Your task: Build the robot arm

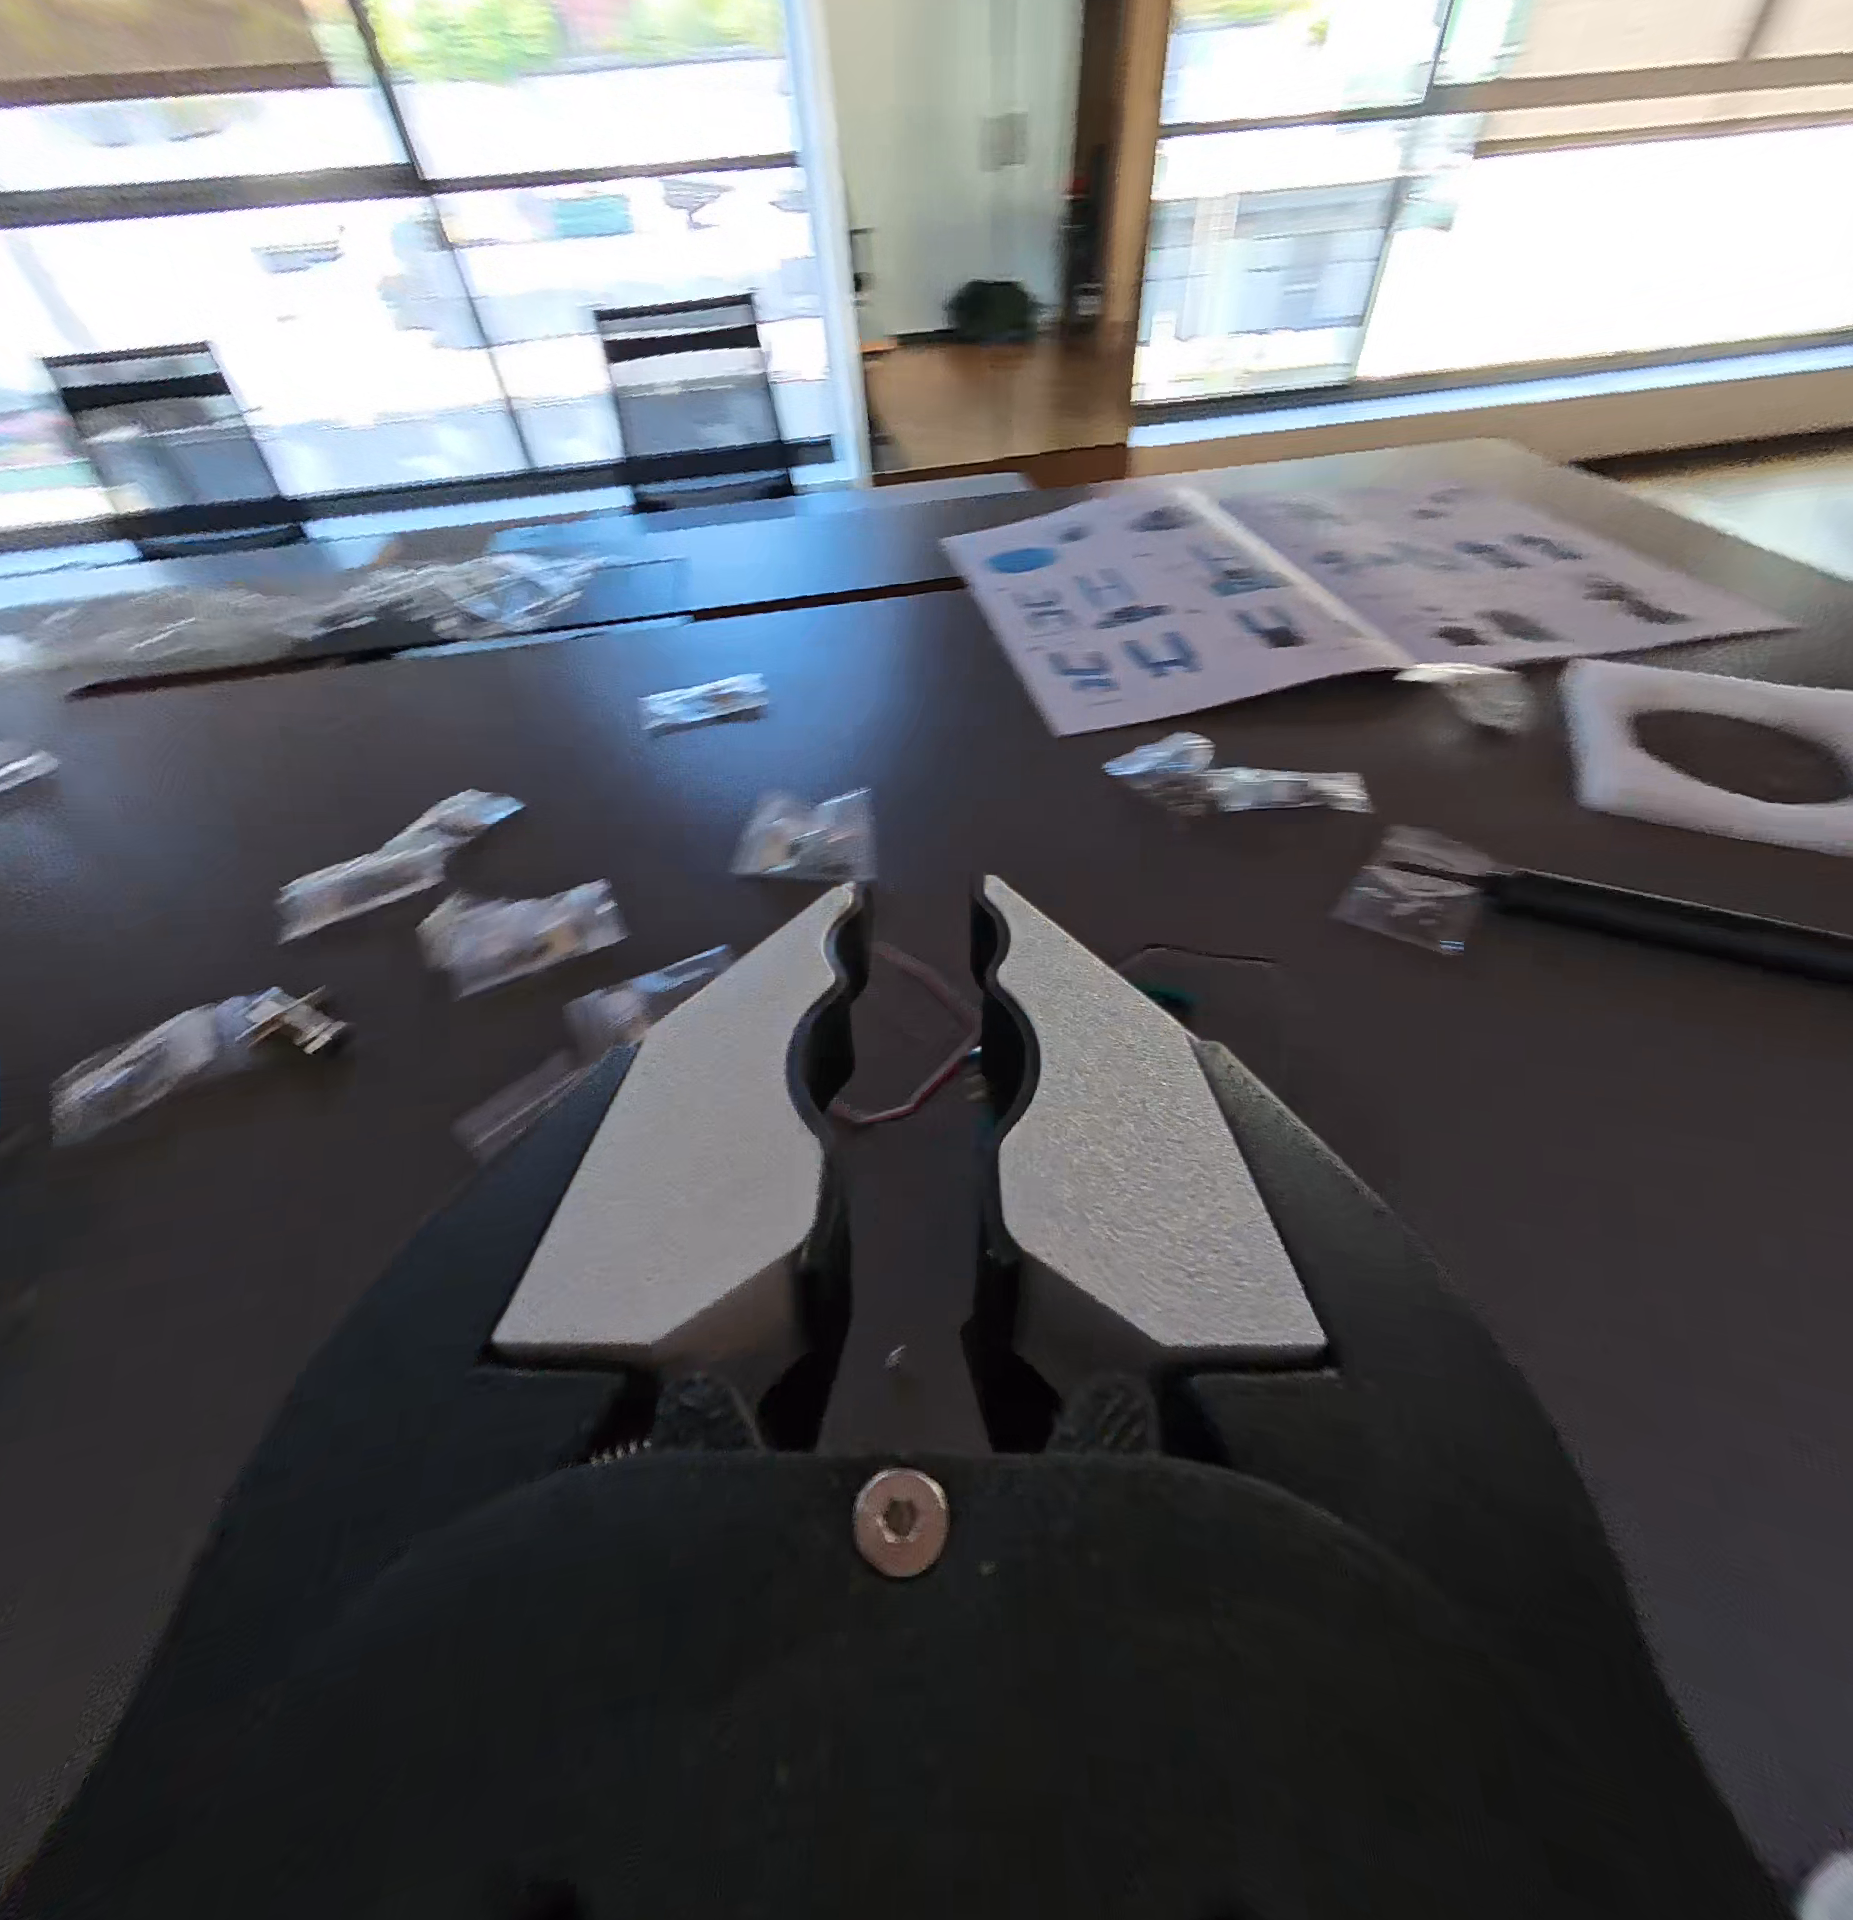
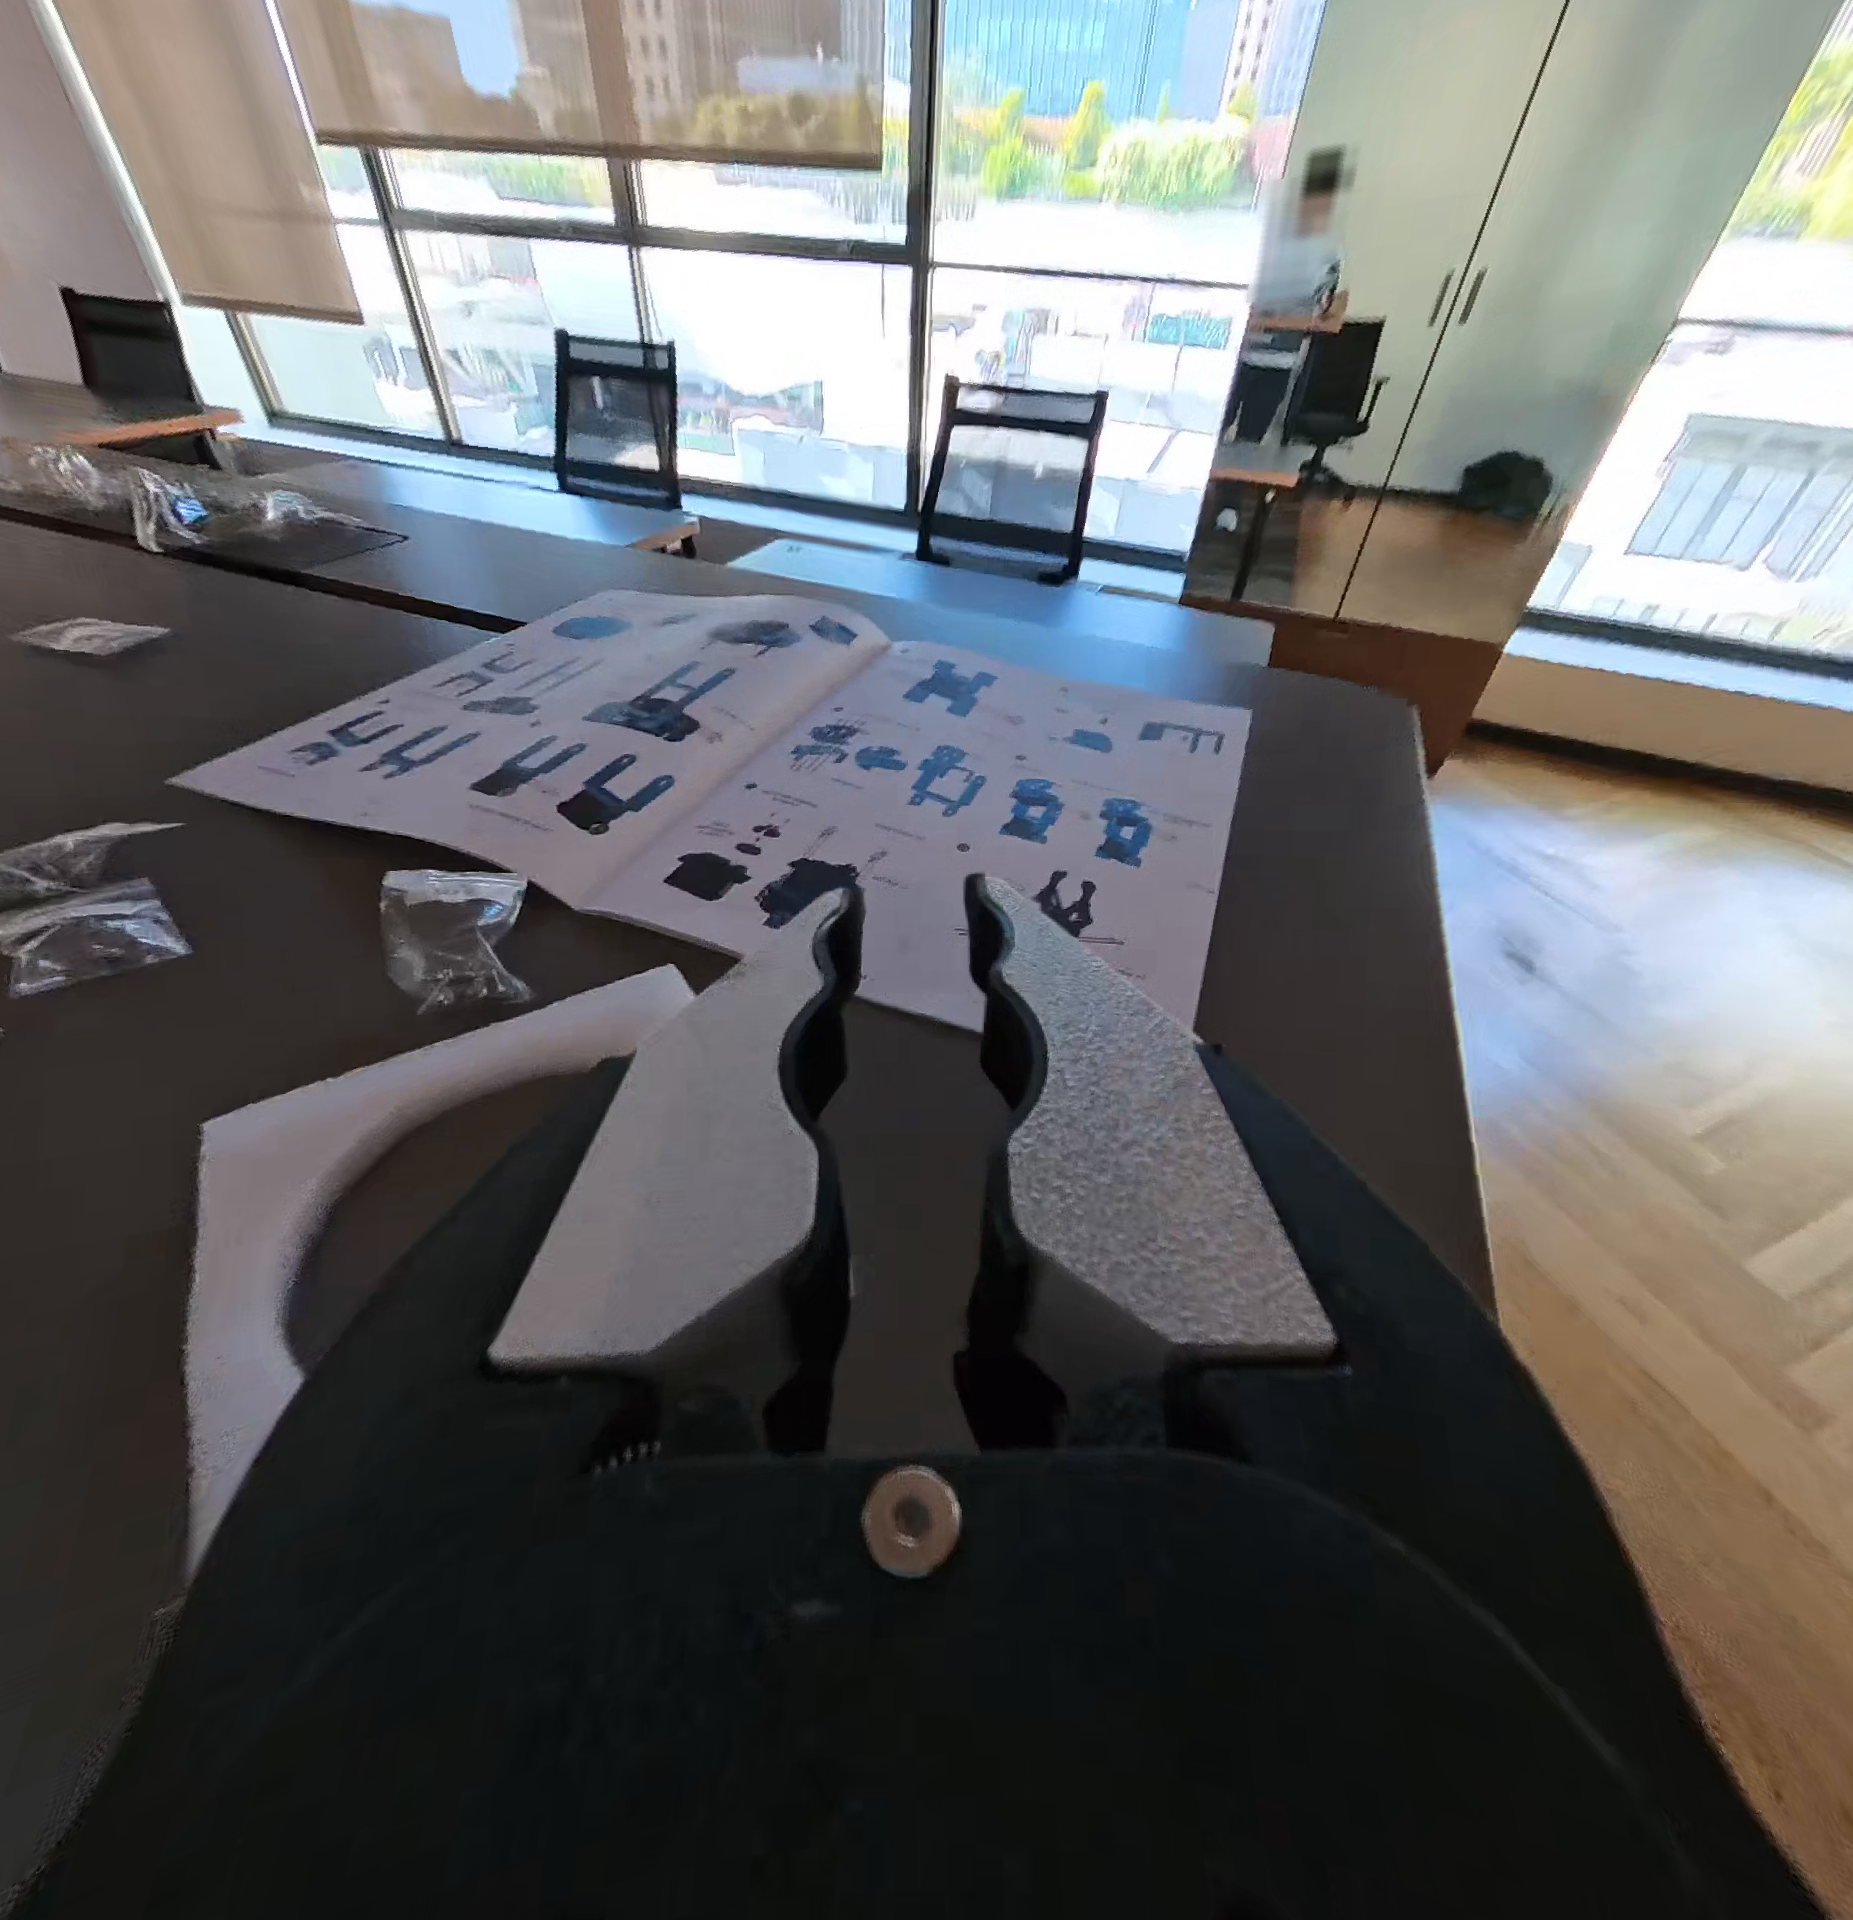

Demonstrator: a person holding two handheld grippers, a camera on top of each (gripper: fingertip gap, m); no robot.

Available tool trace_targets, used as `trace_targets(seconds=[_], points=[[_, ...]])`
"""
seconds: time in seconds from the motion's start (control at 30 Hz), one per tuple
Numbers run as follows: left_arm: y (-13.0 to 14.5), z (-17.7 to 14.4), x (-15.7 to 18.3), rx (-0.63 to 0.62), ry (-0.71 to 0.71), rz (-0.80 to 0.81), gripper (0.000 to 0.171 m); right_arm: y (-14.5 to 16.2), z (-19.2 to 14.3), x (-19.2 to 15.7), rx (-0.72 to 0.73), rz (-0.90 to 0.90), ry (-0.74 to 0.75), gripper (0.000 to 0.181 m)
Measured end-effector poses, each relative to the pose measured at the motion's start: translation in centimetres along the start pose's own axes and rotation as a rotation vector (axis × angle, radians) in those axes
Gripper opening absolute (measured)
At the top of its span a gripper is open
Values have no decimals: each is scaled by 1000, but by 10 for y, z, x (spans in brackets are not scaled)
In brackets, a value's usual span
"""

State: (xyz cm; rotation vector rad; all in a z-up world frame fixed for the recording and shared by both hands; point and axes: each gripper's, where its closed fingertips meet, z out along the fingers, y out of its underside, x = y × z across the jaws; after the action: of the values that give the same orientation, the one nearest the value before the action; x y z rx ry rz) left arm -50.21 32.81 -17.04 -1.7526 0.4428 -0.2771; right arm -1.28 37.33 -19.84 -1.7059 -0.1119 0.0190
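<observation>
- Our left gripper (image 1: 920, 894) hangs over the dark table (image 1: 1524, 1195), jaws narrowly parted and holding nothing; a thin red wire (image 1: 917, 1049) lies on the tabletop below the gap.
- Small clear parts bags (image 1: 522, 935) lie scattered to its left, and another bag (image 1: 806, 836) sits just beyond the fingertips.
- Our right gripper (image 2: 911, 899) hovers over the near edge of an open instruction booklet (image 2: 756, 769), jaws narrowly apart and empty.
- A white foam piece (image 2: 309, 1132) with a round cutout lies beside its left finger.

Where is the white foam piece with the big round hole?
The white foam piece lies on the dark table, left of the right gripper, just below the open booklet.
</observation>
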Motion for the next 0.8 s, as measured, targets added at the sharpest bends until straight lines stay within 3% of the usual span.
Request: trace_targets(seconds=[0.13, 0.27, 0.47, 0.63, 0.8], points=[[18, -14, -52, 25, -277, -53, 23, -5, -5, -1, 62, -79, 32, 21], [40, -14, -83, 26, -427, -129, 28, 4, -3, -2, 30, -38, 12, 21], [56, 0, -93, -26, -494, -173, 28, 8, -7, 16, 8, 34, 54, 15], [66, 0, -102, -91, -575, -190, 37, 10, -12, 40, 37, 266, 46, 7], [70, 0, -107, -72, -520, -322, 36, 0, -18, 42, 140, 365, 9, 4]])
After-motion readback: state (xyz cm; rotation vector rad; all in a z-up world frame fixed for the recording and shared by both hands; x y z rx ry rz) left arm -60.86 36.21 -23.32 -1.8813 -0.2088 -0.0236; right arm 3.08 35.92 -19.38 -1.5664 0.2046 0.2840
